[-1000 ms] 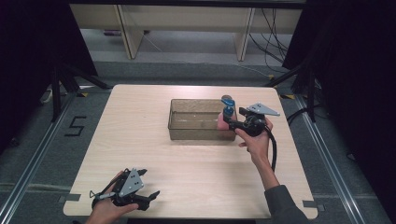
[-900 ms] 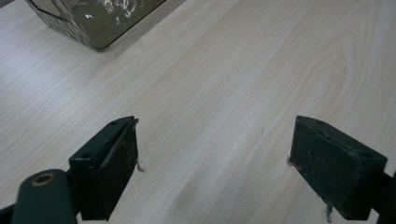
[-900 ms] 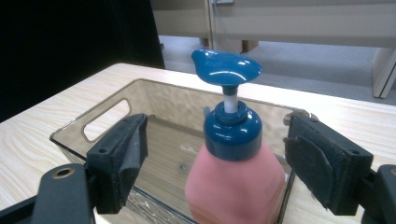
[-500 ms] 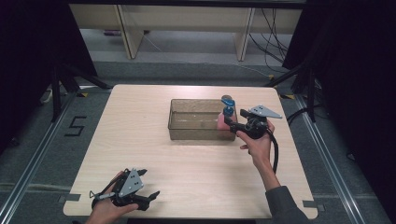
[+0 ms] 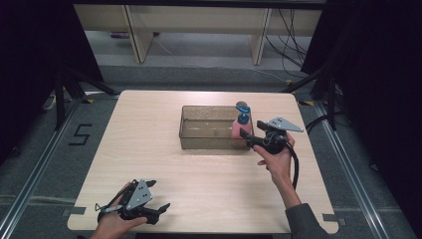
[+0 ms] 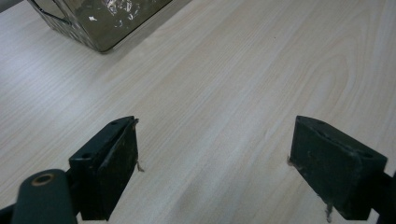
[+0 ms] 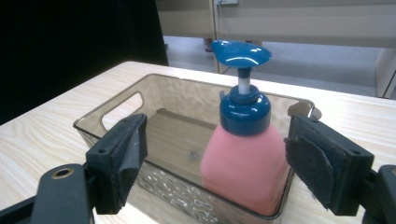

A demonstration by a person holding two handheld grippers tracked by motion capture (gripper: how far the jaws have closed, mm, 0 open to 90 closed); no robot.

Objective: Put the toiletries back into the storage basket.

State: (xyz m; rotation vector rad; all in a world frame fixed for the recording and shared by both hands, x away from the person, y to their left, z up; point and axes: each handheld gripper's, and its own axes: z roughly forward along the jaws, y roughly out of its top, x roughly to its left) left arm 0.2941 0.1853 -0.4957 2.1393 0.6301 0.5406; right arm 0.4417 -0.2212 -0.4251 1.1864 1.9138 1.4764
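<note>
Item: pink pump bottle, blue dome collar and blue flattened pump head, white stem; smooth plastic. It stands upright inside the right end of a smoked translucent bin, rectangular, with cut-out handles and an embossed lower wall, toward the far right of the pale wood-grain surface.

Right tool: released, padded black jaws spread either side of the bottle, apart from it.

Left tool: released, holding nothing, at the near left corner.

Step, as judged: bottle set in the bin, or about to be lifted. A pick calls for advancing and clenching below the collar; otherwise, backing straight out.
</note>
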